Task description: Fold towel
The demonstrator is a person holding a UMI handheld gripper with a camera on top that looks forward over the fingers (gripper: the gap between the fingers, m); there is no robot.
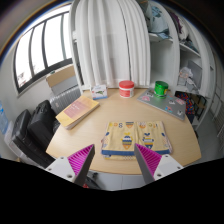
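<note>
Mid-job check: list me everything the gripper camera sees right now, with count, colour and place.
towel: one, beige with a printed pattern, lying flat on the table just ahead of the fingers.
table: one, light wood, under everything.
red-lidded container: one, white with red top, at the table's far side.
green object: one, green, far side, right of the container.
tray: one, tan, left of the towel; contents too small to tell.
curtain: one, white, beyond the table.
window: one, left of the curtain.
gripper: one, pink-padded fingers open, holding nothing.

tool (114, 165) | two grey fingers | magenta triangular pads (80, 158) on inner faces
</note>
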